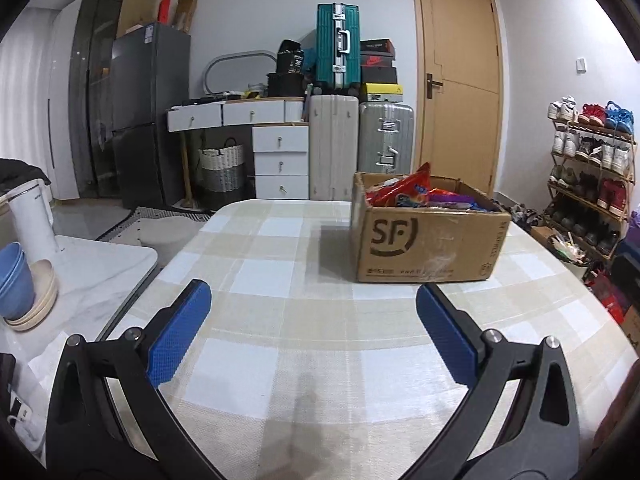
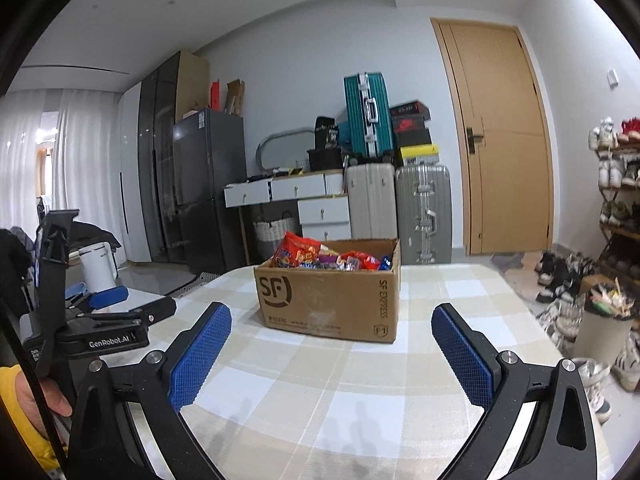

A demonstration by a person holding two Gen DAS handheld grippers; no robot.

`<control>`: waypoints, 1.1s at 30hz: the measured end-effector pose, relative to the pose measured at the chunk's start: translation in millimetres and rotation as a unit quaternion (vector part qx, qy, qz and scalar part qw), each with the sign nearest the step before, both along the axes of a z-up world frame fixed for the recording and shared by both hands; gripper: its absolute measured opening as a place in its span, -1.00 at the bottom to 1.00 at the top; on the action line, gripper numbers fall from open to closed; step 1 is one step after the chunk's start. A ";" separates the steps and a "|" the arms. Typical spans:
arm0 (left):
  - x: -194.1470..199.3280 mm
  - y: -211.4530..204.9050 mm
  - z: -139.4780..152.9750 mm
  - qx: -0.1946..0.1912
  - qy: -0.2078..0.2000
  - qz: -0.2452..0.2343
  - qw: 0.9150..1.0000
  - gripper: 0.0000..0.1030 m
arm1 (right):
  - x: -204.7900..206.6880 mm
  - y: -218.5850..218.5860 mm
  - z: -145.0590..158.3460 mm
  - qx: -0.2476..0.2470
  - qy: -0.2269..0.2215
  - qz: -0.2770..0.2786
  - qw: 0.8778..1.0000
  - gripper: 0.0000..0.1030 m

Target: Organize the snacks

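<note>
Hovering released and empty, the left hand-held gripper [image 1: 313,308] and right hand-held gripper [image 2: 331,330] are facing the cardboard box [image 1: 428,236], sitting center-right of frame on the desk [image 1: 280,280], its snacks [image 2: 332,258] heaped inside for easy reaching.

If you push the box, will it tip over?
Probably not. The box looks wide and low and sits flat on the tablecloth, so it should slide. The cloth might bunch up under it. It holds mostly snack bags, so it is likely light, and its cardboard walls may flex if squeezed.
</note>
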State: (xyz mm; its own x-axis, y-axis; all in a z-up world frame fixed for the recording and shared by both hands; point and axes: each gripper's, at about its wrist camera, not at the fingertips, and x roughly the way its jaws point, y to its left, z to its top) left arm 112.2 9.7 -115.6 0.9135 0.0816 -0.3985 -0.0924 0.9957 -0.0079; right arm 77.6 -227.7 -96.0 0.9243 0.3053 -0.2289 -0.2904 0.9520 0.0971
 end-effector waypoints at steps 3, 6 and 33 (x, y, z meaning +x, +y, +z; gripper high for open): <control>1.8 3.6 -9.4 -0.005 -0.007 0.001 1.000 0.99 | -3.5 2.0 -5.5 -0.007 -0.014 0.004 1.000 0.98; 4.5 4.7 -18.1 -0.004 -0.014 0.000 1.000 0.99 | -0.1 9.4 -8.4 -0.017 -0.006 0.013 1.000 0.98; 9.8 9.4 -21.6 -0.008 -0.008 0.007 1.000 0.99 | 3.6 16.1 -16.9 -0.022 0.013 0.022 0.999 0.98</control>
